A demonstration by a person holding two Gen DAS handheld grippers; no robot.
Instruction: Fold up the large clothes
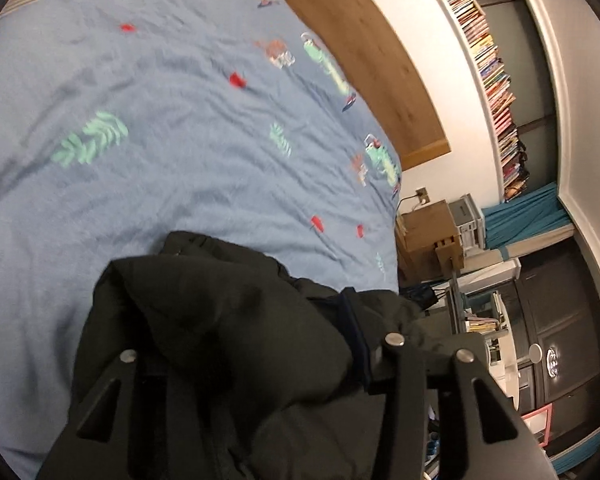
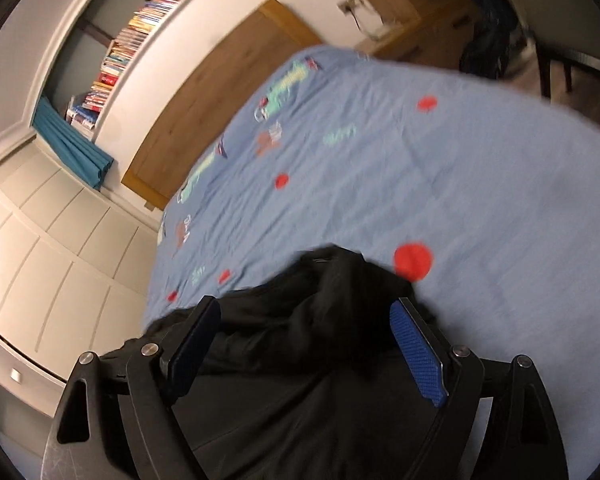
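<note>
Dark jacket (image 1: 228, 320) heaped at the near edge of the bed (image 1: 180, 140), on a blue cover dotted with red spots and green leaf prints. Right tongs (image 2: 304, 356) spread wide, blue pads on either side of the bunched cloth without pinching it, released. Left tongs (image 1: 252, 360) half buried under the jacket's folds, one pad showing at the right, grip impossible to tell; bookshelf (image 1: 488, 60) along the far wall.

Bed under blue duvet (image 1: 188, 128), printed with green leaves, red spots. Wooden headboard (image 1: 364, 52) against white wall. Bookshelf (image 1: 488, 64) above. Teal curtain (image 2: 72, 140). White panelled wardrobe (image 2: 48, 232).
</note>
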